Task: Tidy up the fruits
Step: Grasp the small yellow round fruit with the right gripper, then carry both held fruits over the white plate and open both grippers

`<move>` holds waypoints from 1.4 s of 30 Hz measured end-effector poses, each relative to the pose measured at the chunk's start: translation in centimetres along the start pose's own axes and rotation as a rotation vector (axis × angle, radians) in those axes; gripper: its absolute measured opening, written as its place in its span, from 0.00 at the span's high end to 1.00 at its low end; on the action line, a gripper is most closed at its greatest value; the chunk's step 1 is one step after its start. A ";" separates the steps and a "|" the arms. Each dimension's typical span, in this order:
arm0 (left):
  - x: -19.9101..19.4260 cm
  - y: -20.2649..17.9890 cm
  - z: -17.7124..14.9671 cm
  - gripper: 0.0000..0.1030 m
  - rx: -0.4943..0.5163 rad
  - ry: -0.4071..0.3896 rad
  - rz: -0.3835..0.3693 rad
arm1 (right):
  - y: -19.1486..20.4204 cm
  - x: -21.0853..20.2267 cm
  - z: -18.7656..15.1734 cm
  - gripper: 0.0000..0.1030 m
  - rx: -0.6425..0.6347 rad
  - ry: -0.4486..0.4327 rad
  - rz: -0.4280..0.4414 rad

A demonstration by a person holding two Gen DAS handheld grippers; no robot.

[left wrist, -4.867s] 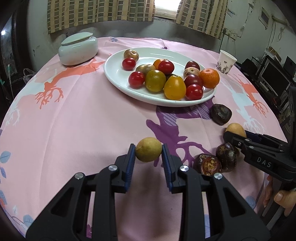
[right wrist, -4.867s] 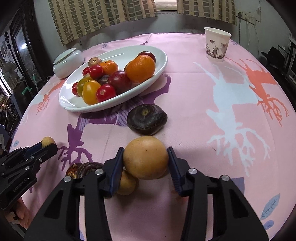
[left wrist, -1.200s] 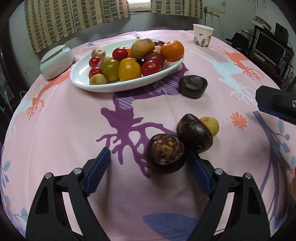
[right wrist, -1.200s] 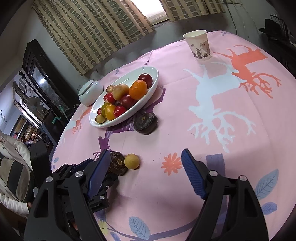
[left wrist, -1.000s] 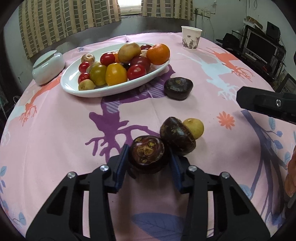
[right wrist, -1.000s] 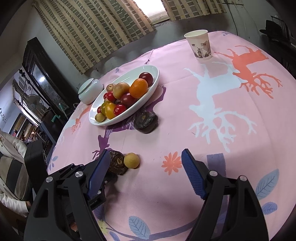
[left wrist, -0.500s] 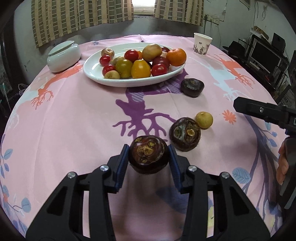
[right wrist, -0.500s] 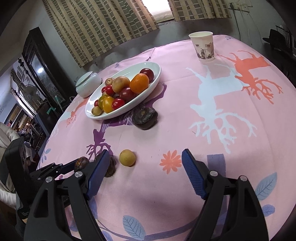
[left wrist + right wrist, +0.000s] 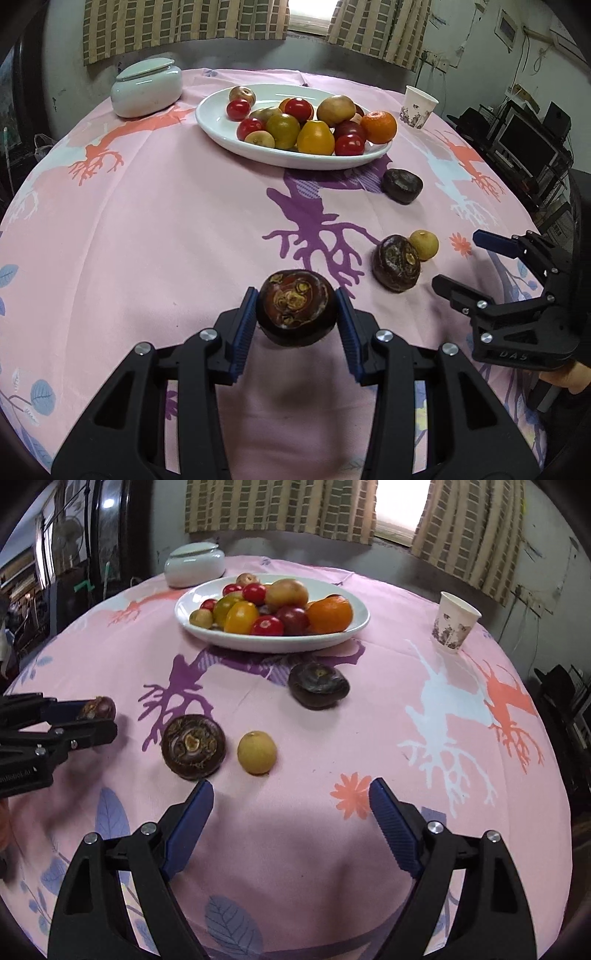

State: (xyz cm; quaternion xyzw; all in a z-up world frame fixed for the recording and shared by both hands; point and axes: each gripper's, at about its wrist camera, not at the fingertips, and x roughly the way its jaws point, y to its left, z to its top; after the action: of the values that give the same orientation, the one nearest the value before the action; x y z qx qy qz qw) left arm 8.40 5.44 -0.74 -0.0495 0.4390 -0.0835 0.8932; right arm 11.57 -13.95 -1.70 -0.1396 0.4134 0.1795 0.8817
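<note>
My left gripper (image 9: pixel 295 295) is shut on a dark brown round fruit (image 9: pixel 295 312) and holds it just above the pink cloth. In the right wrist view that gripper (image 9: pixel 99 718) comes in from the left with the fruit (image 9: pixel 98 707). My right gripper (image 9: pixel 291 788) stands wide open with nothing between its fingers. Just beyond its tips lie a small yellow fruit (image 9: pixel 256 752) and a second dark fruit (image 9: pixel 193 746). A third dark fruit (image 9: pixel 318 686) lies in front of the white plate (image 9: pixel 184 609), which is piled with fruits.
A paper cup (image 9: pixel 454 627) stands at the far right and a lidded white jar (image 9: pixel 194 565) behind the plate on the left. The round table's edge curves close under both grippers. A hand shows at the right edge of the left wrist view.
My left gripper shut on the dark fruit, lifted it and drew it away from the other dark fruit. My right gripper rolled level and came down nearer the yellow fruit, still open.
</note>
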 end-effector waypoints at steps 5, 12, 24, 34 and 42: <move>0.1 -0.3 -0.2 0.58 0.015 0.004 0.002 | 0.1 1.6 0.7 0.37 -0.004 0.046 -0.006; 0.3 -0.4 -0.2 0.58 0.016 0.015 0.004 | 0.9 2.6 2.2 0.67 0.009 0.060 0.031; 0.7 -0.4 -0.4 0.58 0.022 0.028 0.017 | -0.5 0.2 1.1 0.76 0.093 0.015 0.092; -1.1 -1.0 0.6 0.58 0.016 -0.014 0.046 | -3.0 -3.3 1.4 0.76 0.141 -0.072 0.105; -2.1 -1.8 2.9 0.58 0.034 -0.013 0.059 | -3.2 -4.7 2.9 0.75 0.108 -0.116 0.129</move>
State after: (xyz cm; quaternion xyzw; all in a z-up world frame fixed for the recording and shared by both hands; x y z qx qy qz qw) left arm 9.26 4.16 2.94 -0.0222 0.4328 -0.0643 0.8989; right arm 12.12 -16.57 4.08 -0.0543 0.3788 0.2211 0.8970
